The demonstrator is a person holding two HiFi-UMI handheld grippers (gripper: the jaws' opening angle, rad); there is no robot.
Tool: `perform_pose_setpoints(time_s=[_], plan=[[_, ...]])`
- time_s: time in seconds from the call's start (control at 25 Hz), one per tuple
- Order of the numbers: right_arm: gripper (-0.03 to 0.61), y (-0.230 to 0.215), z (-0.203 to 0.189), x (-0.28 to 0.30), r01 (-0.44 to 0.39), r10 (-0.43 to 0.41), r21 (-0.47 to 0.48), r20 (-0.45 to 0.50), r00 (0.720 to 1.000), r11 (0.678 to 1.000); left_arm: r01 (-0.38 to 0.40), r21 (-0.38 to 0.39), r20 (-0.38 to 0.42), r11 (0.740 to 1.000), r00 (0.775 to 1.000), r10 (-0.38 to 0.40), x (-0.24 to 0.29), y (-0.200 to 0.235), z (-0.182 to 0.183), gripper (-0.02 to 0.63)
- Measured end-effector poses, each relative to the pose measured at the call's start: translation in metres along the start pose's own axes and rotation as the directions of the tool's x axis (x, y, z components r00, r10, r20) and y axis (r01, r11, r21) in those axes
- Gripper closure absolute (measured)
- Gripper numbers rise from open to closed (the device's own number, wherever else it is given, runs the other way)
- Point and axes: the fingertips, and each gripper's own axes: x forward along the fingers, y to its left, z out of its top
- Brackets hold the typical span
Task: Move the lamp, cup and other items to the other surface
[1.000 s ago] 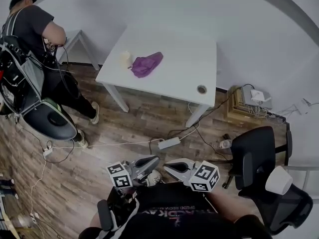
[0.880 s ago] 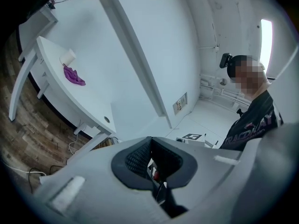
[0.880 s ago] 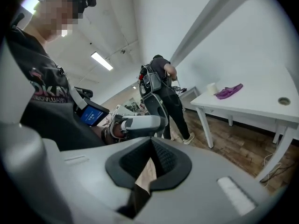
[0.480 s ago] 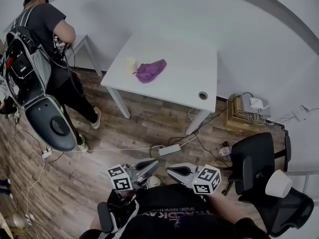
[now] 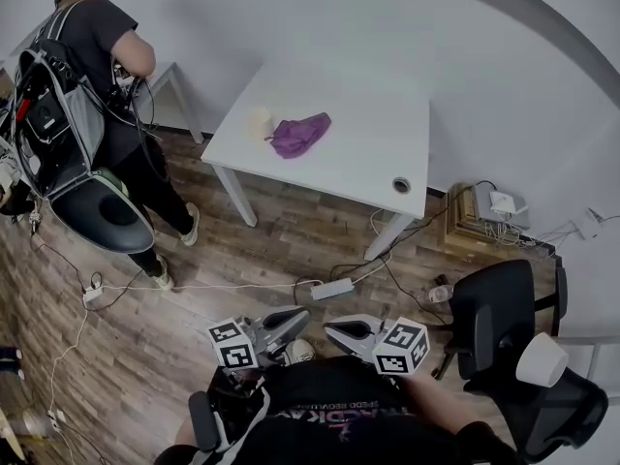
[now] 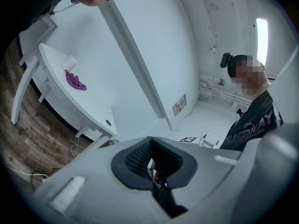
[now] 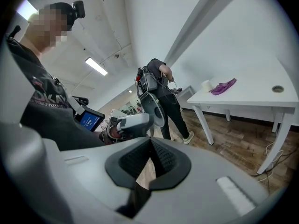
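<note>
A white table (image 5: 358,105) stands across the wood floor, far from both grippers. On it lie a crumpled purple cloth (image 5: 298,134) and a small cream cup (image 5: 258,121) side by side. The same cloth (image 6: 74,81) and cup (image 6: 69,63) show in the left gripper view, and the cloth (image 7: 223,86) and cup (image 7: 206,85) in the right gripper view. My left gripper (image 5: 300,314) and right gripper (image 5: 330,326) are held close to my body, tips facing each other. The left gripper (image 6: 150,141) is shut and empty; the right gripper (image 7: 150,141) is too.
A person with a backpack (image 5: 87,76) bends over a small side table (image 5: 160,74) at the left. A power strip (image 5: 332,288) and cables lie on the floor. At the right a black office chair (image 5: 499,303) carries a white shade-like object (image 5: 541,356).
Both grippers stay shut and in nearly the same place. The head view has shifted a little, and the person at the left has straightened slightly.
</note>
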Motion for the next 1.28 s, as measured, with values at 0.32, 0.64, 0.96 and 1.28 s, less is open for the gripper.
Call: perform_pose_setpoints(time_s=[0.32, 0.64, 0.96, 1.28], plan=[[0.574, 0.002, -0.003, 0.003, -0.01, 0.01, -0.01, -0.024, 1.0, 1.0, -0.003, 0.004, -0.002, 1.0, 1.0, 0.003, -0.003, 0.003, -0.004, 0.618], [0.574, 0.004, -0.005, 0.008, -0.009, 0.009, -0.008, -0.027, 1.0, 1.0, -0.007, -0.018, 0.008, 1.0, 1.0, 0.007, -0.006, 0.004, -0.001, 0.618], [0.574, 0.005, -0.005, 0.007, -0.007, 0.006, -0.006, -0.023, 1.0, 1.0, -0.013, -0.001, -0.001, 1.0, 1.0, 0.013, -0.007, 0.005, -0.002, 0.618], [0.574, 0.005, -0.006, 0.009, -0.002, 0.002, 0.0, -0.023, 1.0, 1.0, -0.001, 0.014, 0.031, 1.0, 1.0, 0.0, -0.011, 0.006, 0.004, 0.618]])
